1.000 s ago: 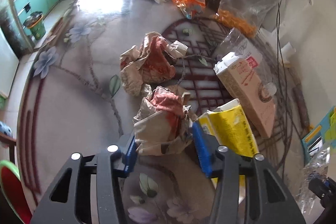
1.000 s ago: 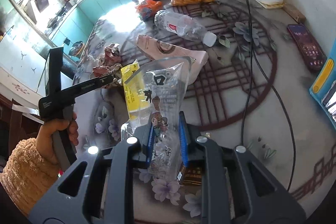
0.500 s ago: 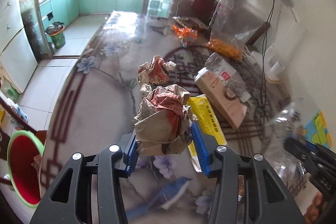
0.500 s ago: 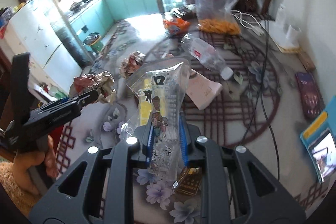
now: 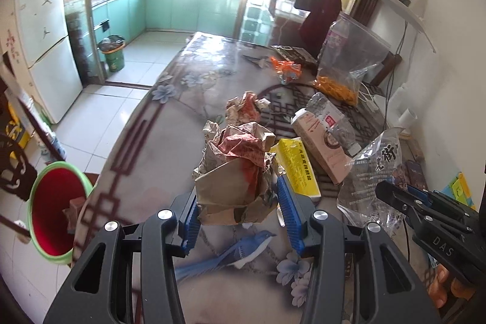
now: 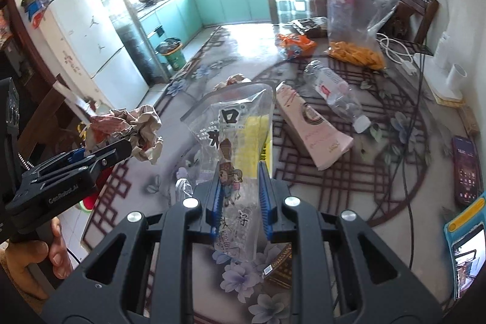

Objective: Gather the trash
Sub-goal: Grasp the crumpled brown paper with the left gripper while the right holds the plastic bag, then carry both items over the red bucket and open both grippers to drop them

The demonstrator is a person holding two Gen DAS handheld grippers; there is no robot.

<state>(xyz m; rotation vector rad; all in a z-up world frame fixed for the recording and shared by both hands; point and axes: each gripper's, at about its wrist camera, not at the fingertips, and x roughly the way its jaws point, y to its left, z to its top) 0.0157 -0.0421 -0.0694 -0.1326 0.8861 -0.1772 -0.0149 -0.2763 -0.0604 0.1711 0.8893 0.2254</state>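
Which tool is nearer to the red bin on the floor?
Left. The left tool, holding crumpled paper, is beside the table edge above the red bin; the right tool is farther right over the table.

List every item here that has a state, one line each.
Left tongs: shut on crumpled paper wad, lifted.
Right tongs: shut on clear plastic wrapper, lifted.
Second paper wad: crumpled, on table.
Pink carton: lying flat.
Plastic bottle: lying down, capped.
Phone: screen lit.
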